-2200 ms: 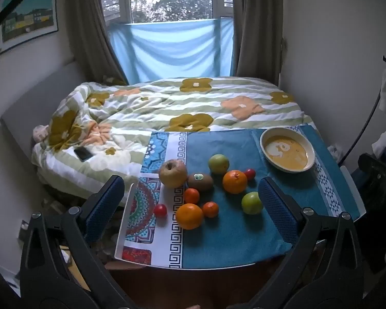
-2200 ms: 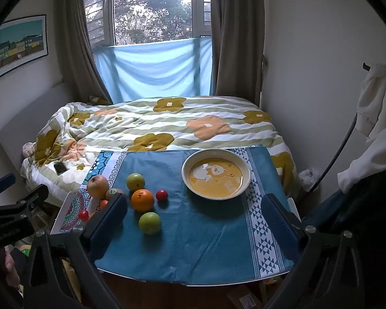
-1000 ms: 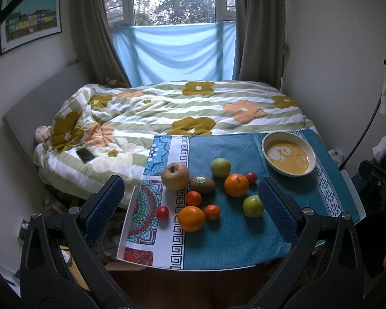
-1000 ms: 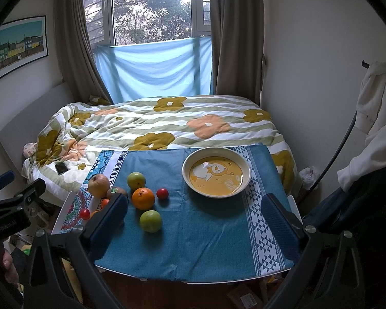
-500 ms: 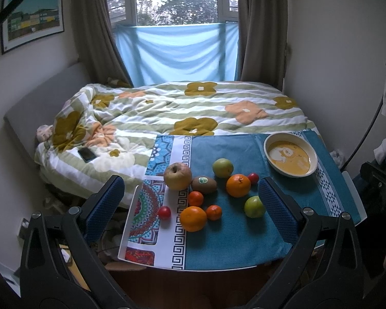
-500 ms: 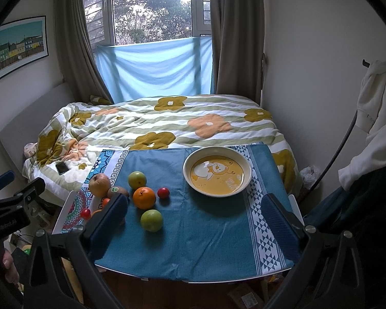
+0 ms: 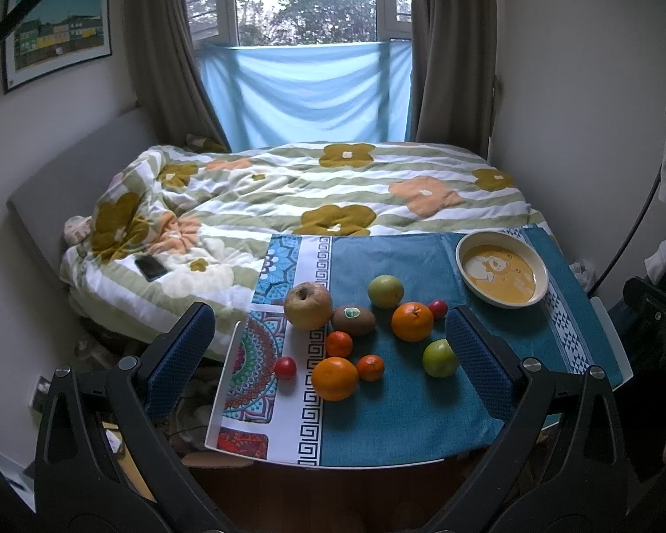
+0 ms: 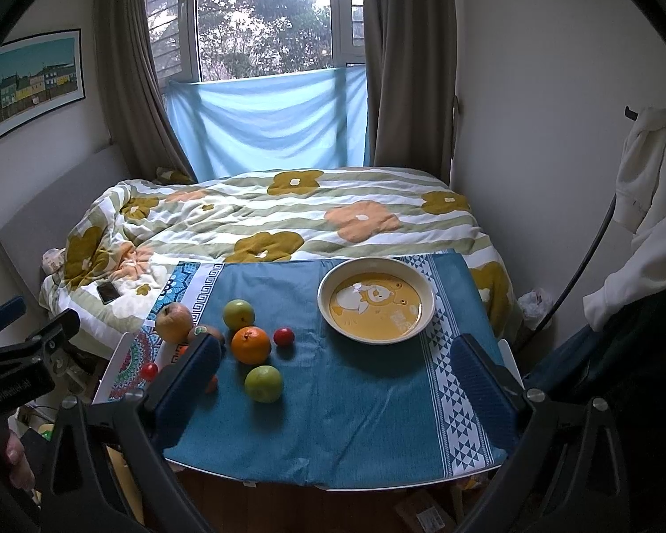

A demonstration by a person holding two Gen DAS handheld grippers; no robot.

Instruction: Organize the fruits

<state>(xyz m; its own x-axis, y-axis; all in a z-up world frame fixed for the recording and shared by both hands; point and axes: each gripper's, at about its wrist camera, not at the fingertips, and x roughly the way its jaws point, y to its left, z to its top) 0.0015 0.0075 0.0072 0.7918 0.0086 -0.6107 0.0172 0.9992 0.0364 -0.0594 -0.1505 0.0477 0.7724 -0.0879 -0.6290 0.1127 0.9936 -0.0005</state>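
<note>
Kiwi (image 7: pixel 353 320) (green sticker, unreadable) lies beside the apple (image 7: pixel 307 304).

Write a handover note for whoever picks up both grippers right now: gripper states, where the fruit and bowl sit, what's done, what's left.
Left gripper: jaws open, nothing held, hovering short of the fruit.
Right gripper: jaws open, nothing held, facing the bowl.
Fruit: all loose on the blue cloth, left of the bowl: apple, kiwi, two oranges, two green fruits, small red and orange ones.
Done: nothing; bowl holds no fruit.
Left: probably move every fruit into the bowl.
</note>
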